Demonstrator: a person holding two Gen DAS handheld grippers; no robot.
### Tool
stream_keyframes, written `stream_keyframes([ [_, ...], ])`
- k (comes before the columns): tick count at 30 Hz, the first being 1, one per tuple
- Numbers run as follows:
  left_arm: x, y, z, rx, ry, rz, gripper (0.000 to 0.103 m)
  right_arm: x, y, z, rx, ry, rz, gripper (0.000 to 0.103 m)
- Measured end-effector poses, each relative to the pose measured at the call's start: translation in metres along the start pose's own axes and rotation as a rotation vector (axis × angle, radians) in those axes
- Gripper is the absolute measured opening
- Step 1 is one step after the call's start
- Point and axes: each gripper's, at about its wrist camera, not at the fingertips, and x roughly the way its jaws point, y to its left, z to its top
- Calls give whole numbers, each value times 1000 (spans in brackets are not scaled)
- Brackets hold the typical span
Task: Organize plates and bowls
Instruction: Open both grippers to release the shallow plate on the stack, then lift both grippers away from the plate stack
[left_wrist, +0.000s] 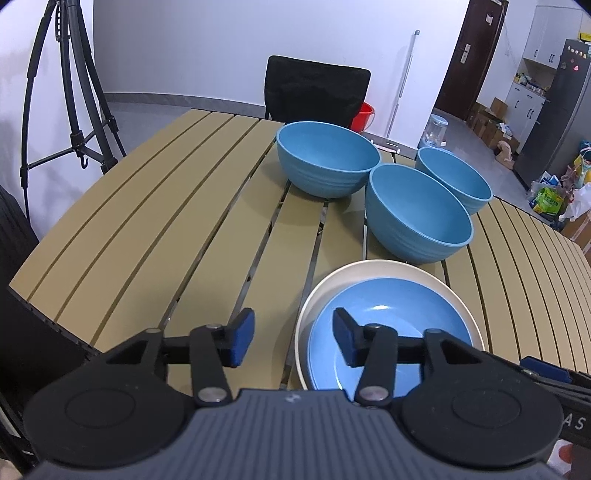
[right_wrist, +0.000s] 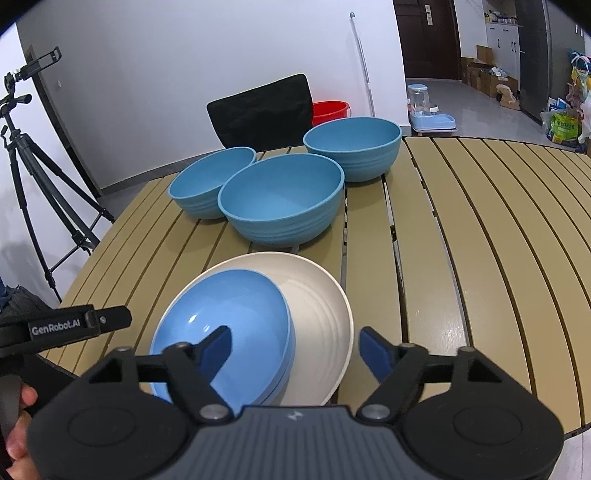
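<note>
Both grippers stand with their jaws apart and nothing between the pads: the left gripper (left_wrist: 293, 338) about half open, the right gripper (right_wrist: 295, 349) wider. Just beneath and ahead of them the blue plate (right_wrist: 229, 317) lies on the cream plate (right_wrist: 321, 314), shifted toward the left gripper's side on the slatted table (right_wrist: 480, 240). Beyond the plates three blue bowls (right_wrist: 280, 195) stand separately, rims nearly touching. Judging by that, stacking the bowls comes next; the middle bowl lies straight ahead of both hands.
</note>
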Motion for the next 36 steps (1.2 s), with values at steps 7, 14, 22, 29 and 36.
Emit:
stream_keyframes([
  [7, -20, 1, -6, 4, -62, -7, 103, -14, 3, -1, -15, -28, -1, 103],
  [14, -38, 5, -10, -9, -84, -14, 103, -34, 1, -2, -31, -54, -42, 103],
  [22, -43, 14, -12, -31, -82, -2, 103, -48, -10, -2, -6, -77, -42, 103],
  [29, -45, 13, -8, -20, -78, -3, 103, -51, -13, 2, -5, -73, -59, 103],
  [36, -41, 3, 4, 0, -72, -10, 103, -48, -17, 13, -23, -72, -95, 103],
])
